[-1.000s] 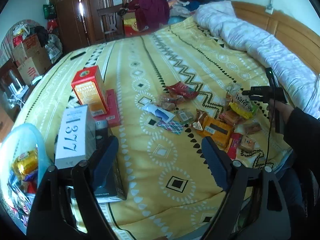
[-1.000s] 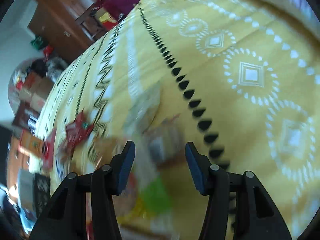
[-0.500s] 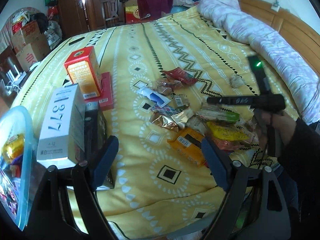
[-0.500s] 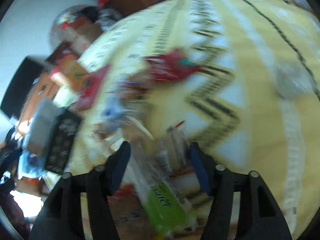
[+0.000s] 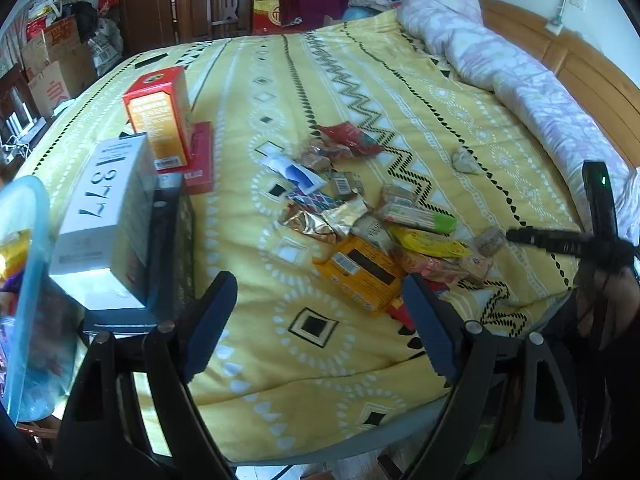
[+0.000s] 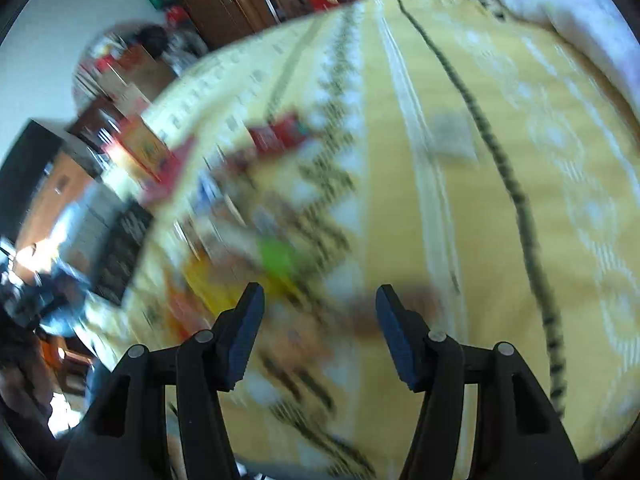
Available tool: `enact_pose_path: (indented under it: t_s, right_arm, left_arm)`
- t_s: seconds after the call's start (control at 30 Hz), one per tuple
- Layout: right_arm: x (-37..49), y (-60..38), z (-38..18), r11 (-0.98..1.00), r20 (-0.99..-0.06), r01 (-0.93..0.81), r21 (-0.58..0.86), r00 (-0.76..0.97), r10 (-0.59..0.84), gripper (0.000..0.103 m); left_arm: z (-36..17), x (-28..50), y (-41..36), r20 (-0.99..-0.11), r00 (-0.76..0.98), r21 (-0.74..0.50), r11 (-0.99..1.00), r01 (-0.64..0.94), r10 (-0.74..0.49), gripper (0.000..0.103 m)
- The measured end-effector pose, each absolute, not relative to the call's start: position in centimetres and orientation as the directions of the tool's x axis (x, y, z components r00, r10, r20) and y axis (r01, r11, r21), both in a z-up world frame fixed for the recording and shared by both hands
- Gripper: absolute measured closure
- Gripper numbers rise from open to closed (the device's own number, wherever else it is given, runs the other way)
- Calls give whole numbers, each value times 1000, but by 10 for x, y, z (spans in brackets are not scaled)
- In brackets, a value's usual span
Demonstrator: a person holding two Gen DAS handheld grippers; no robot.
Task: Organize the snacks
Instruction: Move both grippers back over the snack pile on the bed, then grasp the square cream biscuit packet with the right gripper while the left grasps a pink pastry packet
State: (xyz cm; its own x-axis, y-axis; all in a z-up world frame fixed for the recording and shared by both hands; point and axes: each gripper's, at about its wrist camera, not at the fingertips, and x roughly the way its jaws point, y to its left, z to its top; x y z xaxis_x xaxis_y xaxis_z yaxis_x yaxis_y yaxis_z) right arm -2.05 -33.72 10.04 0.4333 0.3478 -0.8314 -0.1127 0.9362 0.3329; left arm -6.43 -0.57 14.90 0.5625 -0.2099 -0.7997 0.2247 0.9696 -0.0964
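Note:
A heap of loose snacks lies mid-bed in the left wrist view: an orange packet (image 5: 360,276), a yellow packet (image 5: 428,242), a green-ended bar (image 5: 420,216), gold wrappers (image 5: 320,220) and a red packet (image 5: 352,138). One small packet (image 5: 464,160) lies apart to the right. My left gripper (image 5: 318,292) hovers open over the near blanket, with nothing between its fingers. My right gripper (image 6: 320,296) has its jaws opening and nothing between them. Its view is badly blurred, and the green bar (image 6: 276,256) shows ahead to the left. A hand (image 5: 612,300) holds it at the right edge.
Boxes stand at the left of the yellow blanket (image 5: 280,360): a white box (image 5: 104,216) on a black box (image 5: 168,248), and an orange-red box (image 5: 160,116) by a flat red one (image 5: 200,160). A blue container (image 5: 24,280) with snacks is far left. A folded quilt (image 5: 520,80) lies along the headboard.
The right gripper has drawn back from over the snack heap toward the bed's near right edge, rolling as it went, and its jaws have widened. The left gripper has dipped slightly.

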Motion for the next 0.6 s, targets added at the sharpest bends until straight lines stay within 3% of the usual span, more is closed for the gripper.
enact_pose_path:
  t_s: [0.37,0.43,0.47,0.6]
  right_arm:
    - [-37,-295,52,922,-843,-272,275,393,367,41]
    - [-30,-288,39,933,-861,-256,254,379,338,46]
    - [-27,-284,35,933,-863,-246,261,374,340,55]
    - [-15,-262,45,911,-824,-274,307,402,399,58]
  left_arm:
    - [132,-56,-28,-840,492,-124,965,233,-227,17]
    - [129,-53,-30,-848,481,-128,966,224,-224,17]
    - [128,-53,-32,-850,479,-125,967,223,-221,17]
    - [128,-53,-40,-852,483,-101,969,225,-201,17]
